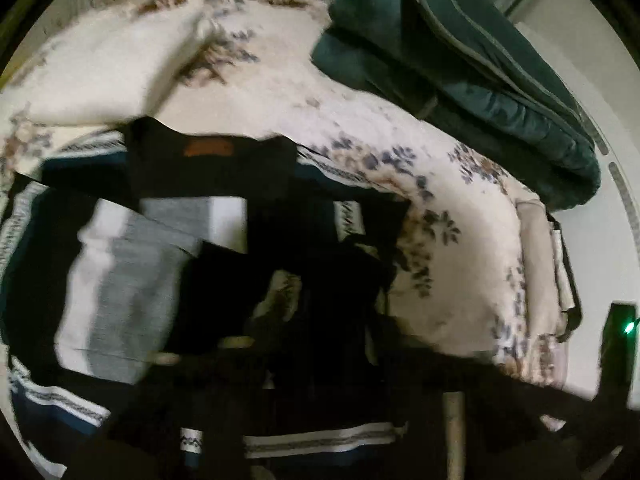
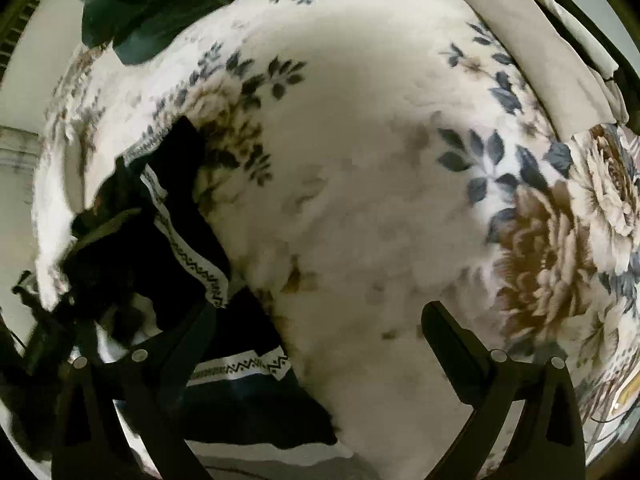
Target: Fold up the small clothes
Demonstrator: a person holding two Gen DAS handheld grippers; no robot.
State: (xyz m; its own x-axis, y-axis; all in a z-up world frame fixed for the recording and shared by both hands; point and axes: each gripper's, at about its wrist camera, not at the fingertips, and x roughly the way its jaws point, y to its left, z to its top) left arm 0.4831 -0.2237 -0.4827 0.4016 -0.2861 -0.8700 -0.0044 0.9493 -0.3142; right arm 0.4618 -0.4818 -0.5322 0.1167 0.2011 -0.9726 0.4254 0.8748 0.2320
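Observation:
A small dark navy garment with white patterned bands and grey and white panels (image 1: 132,264) lies rumpled on the floral blanket (image 1: 460,248). Its black collar part with a brown label (image 1: 208,148) stands up at the back. In the left wrist view dark cloth covers the lower middle and hides my left gripper's fingers, so I cannot tell how they stand. In the right wrist view the same garment (image 2: 192,264) lies at the left. My right gripper (image 2: 320,320) is open and empty, its left finger (image 2: 188,344) over the garment's edge, its right finger (image 2: 452,340) over the bare blanket.
A folded dark green quilt (image 1: 460,60) lies at the blanket's far right and shows in the right wrist view (image 2: 152,4) at the top left. A beige pillow (image 2: 532,52) lies at the bed's edge. A dark device with a green light (image 1: 624,328) stands at the right.

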